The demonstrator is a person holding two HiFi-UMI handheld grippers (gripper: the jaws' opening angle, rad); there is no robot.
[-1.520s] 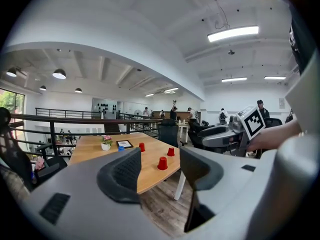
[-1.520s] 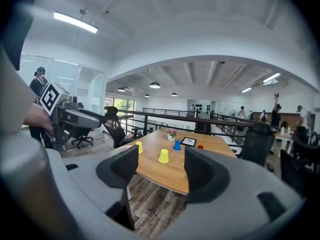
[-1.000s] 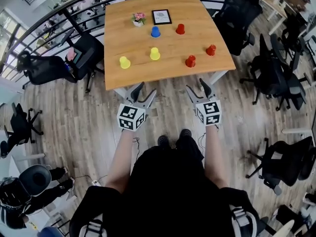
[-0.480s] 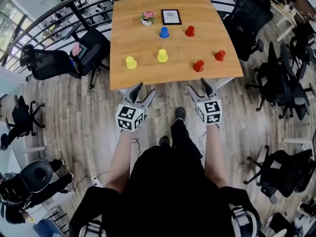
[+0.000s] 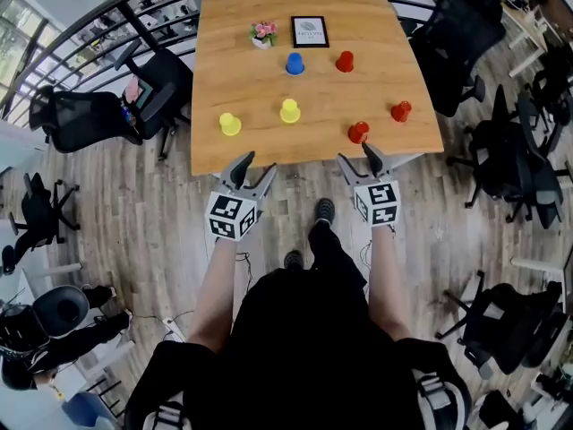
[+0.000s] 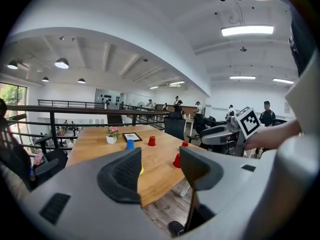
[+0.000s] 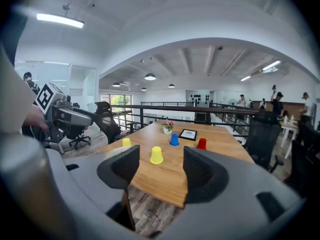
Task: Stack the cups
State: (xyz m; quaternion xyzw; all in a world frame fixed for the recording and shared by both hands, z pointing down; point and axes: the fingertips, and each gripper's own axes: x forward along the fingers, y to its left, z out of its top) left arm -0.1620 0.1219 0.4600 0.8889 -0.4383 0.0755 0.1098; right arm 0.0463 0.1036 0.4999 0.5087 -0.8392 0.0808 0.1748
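Standing at the near edge of the table (image 5: 251,88), with both grippers out in front at roughly matching height.

Left gripper (image 5: 255,164): jaws apart, nothing between the pads. Only tabletop and distant cups show through the gap.
Right gripper (image 5: 356,156): jaws likewise spread and empty.
Judgement: both are held open and aimed at the table as an approach posture, one tool per side so each can take a cup.

Nothing stacked yet. There are six cups, all upside down on their rims and each standing apart from the others. This reads as the starting layout.

Near row:
- The near red cup (image 5: 358,132) sits just past the table edge, just ahead of the right gripper's tips and not between them.
- The right red cup (image 5: 400,111) is a little farther and outward.
- The left yellow cup (image 5: 230,124) lies ahead of the left gripper, near but clear of its jaws.
- The middle yellow cup (image 5: 289,110) falls between the two tools' lines.

Far row: blue cup (image 5: 295,63) and far red cup (image 5: 345,60), side by side, well apart from both grippers.

Far edge: flower pot (image 5: 261,34) and framed card (image 5: 310,30), out of the working area.
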